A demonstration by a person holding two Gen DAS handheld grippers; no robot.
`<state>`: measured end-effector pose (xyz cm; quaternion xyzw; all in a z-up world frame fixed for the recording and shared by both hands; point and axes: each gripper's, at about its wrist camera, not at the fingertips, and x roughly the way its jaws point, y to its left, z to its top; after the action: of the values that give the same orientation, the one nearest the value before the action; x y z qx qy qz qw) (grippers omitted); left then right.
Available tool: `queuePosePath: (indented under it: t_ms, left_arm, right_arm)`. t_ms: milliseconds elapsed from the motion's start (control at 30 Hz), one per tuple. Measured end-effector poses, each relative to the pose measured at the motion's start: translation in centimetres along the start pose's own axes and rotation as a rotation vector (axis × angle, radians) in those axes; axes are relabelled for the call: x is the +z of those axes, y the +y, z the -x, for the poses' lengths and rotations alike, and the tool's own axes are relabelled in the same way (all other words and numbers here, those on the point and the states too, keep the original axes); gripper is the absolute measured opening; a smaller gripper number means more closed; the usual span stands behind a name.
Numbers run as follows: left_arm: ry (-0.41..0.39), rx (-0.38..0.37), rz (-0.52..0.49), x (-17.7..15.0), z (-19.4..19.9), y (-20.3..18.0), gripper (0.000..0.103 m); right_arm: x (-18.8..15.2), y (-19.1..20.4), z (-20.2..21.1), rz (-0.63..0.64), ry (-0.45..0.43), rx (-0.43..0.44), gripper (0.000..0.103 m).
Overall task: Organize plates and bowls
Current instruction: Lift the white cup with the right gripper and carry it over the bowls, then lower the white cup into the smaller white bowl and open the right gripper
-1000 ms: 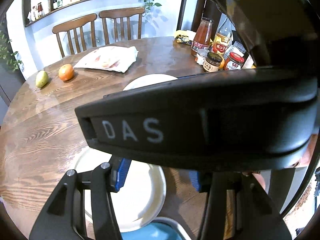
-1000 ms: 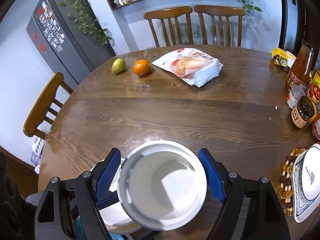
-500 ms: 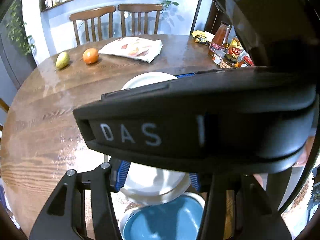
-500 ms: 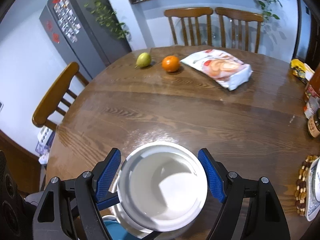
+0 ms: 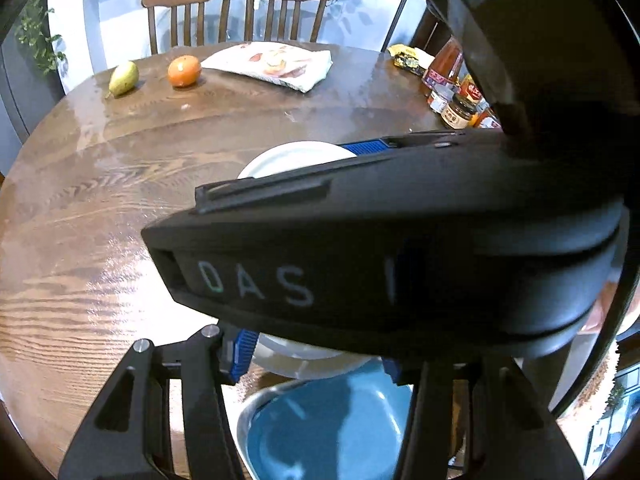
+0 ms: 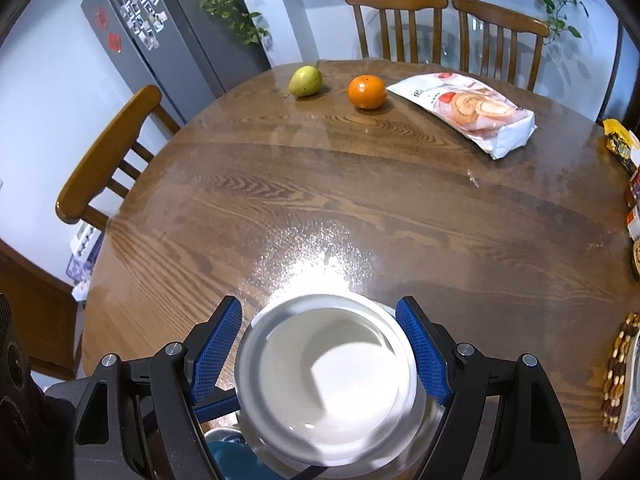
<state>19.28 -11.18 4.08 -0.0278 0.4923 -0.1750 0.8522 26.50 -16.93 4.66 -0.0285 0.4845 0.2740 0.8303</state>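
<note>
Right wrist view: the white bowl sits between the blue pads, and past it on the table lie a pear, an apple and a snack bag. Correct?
Not quite. The right wrist view shows an orange, not an apple, between the pear and the snack bag. The white bowl between the right claw's blue pads is as you say.

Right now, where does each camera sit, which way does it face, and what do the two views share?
Left wrist: on the left hand-held gripper, facing across the round wooden table; the right hand-held gripper's black body blocks the middle, with a blue-lined metal bowl below.
Right wrist: on the right hand-held gripper, facing the same way, with the white round bowl between its blue pads.
Shared: the green pear, orange, snack bag, table and white bowl.
</note>
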Motion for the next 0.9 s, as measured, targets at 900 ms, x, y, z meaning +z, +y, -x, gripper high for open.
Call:
queuePosePath:
  t_ms: [900]
  left_arm:
    - [0.068,-0.056,0.047,-0.6,-1.9,1.5,0.049]
  right_arm:
    - [-1.6,0.4,-2.3,0.014,0.058,-0.060,0.082]
